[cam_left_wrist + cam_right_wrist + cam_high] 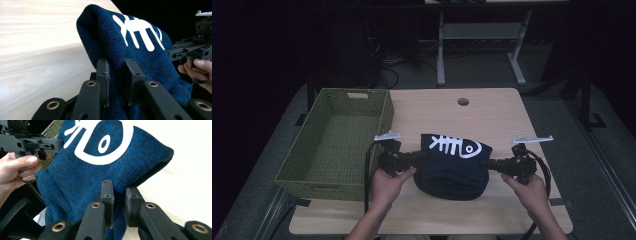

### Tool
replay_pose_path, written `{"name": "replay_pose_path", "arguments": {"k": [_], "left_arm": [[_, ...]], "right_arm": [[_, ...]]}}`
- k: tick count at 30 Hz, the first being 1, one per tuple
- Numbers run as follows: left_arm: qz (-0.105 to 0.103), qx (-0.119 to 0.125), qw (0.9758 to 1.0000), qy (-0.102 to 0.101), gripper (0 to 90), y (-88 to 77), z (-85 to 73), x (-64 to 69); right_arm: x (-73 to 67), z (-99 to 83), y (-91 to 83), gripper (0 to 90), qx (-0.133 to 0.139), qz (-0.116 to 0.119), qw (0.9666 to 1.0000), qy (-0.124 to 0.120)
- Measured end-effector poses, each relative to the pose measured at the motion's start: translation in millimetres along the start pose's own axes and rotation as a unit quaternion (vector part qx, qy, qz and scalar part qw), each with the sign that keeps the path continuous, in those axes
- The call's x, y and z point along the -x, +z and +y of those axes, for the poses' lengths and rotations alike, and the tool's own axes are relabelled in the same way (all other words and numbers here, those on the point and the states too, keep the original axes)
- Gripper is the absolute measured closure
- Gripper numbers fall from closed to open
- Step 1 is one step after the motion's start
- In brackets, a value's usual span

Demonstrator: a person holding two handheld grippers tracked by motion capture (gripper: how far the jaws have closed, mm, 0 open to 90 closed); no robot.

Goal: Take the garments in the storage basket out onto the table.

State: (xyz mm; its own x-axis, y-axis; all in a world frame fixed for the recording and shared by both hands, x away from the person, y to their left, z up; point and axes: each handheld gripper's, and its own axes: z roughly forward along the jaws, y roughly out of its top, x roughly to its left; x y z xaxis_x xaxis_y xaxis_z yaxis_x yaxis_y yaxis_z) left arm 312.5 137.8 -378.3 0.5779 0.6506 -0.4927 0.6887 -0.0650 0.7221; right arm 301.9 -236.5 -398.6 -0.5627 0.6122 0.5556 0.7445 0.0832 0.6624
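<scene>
Both your grippers, left and right, are clamped on the navy sweater, one at each end. Its long axis runs left-right along the table's near edge. The green basket sits at the left edge, nearer your left hand.

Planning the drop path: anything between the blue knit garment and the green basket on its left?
Nothing visible. The blue knit garment hangs between the left gripper and right gripper, both clamped on its edges. The table between it and the green basket is bare; only the basket's near wall must be cleared.
</scene>
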Motion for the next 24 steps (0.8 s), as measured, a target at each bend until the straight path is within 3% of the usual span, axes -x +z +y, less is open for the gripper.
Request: {"name": "replay_pose_path", "arguments": {"k": [12, 24], "left_arm": [[0.008, 0.02, 0.9998, -0.004, 75.4, -34.9, 19.6, -12.6], [0.014, 0.034, 0.9993, -0.008, 75.4, -74.7, 37.0, -35.4]], "right_arm": [[-23.3, 37.2, 17.6, 79.6, -0.004, 0.013, 0.9998, -0.017], [-48.2, 70.7, 46.5, 79.6, -0.006, 0.035, 0.9987, -0.036]]}}
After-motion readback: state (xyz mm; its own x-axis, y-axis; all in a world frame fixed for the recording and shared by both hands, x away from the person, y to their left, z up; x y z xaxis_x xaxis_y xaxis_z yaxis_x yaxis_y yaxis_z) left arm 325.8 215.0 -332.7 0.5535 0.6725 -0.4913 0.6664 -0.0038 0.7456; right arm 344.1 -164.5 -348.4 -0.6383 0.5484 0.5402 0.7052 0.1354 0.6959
